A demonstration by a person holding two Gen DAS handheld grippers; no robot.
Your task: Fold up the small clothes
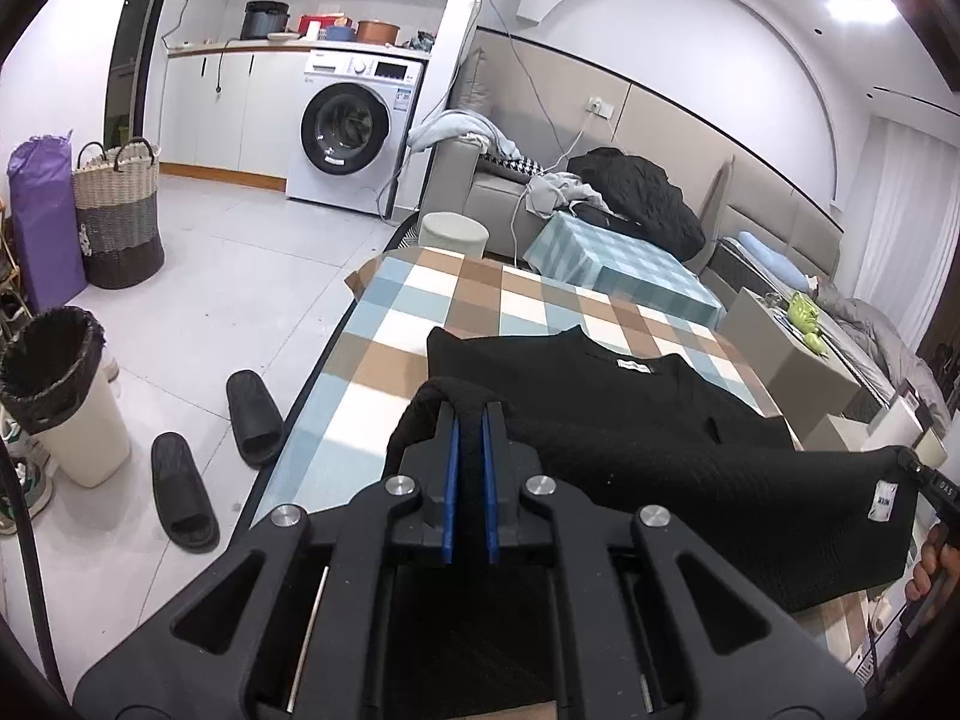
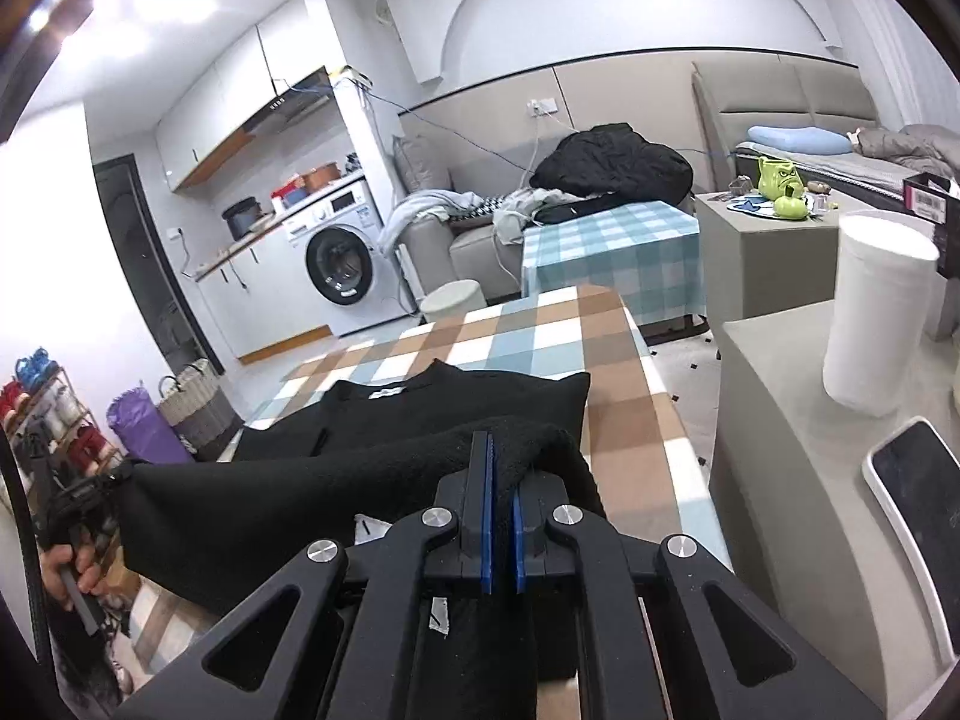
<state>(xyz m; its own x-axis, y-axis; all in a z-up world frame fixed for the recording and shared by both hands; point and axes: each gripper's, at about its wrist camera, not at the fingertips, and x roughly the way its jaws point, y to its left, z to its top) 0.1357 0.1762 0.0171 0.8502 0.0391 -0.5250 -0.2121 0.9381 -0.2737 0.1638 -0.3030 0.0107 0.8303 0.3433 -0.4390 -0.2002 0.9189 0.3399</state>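
Left tool clamped narrow on the near hem corner of the black knit top, blue pads pressed together with a fold of fabric bunched between and over the tips. Right tool likewise pinched tight on the opposite hem corner, cloth draped over its tips and hanging down under its frame. Hem stretched taut between both tools and raised off the checked table; white care tag dangling just beside the right tool's end, seen at the far right edge of the left view. Ahead of both tools, the upper part of the top lying flat on the table, neckline and white neck label pointing away. Hand gripping the left tool's handle, visible at the left edge of the right view. Left of and below the left tool, on the floor: two black slippers and a lined bin. Right of the right tool: white paper roll standing on a grey surface, well apart from the top.
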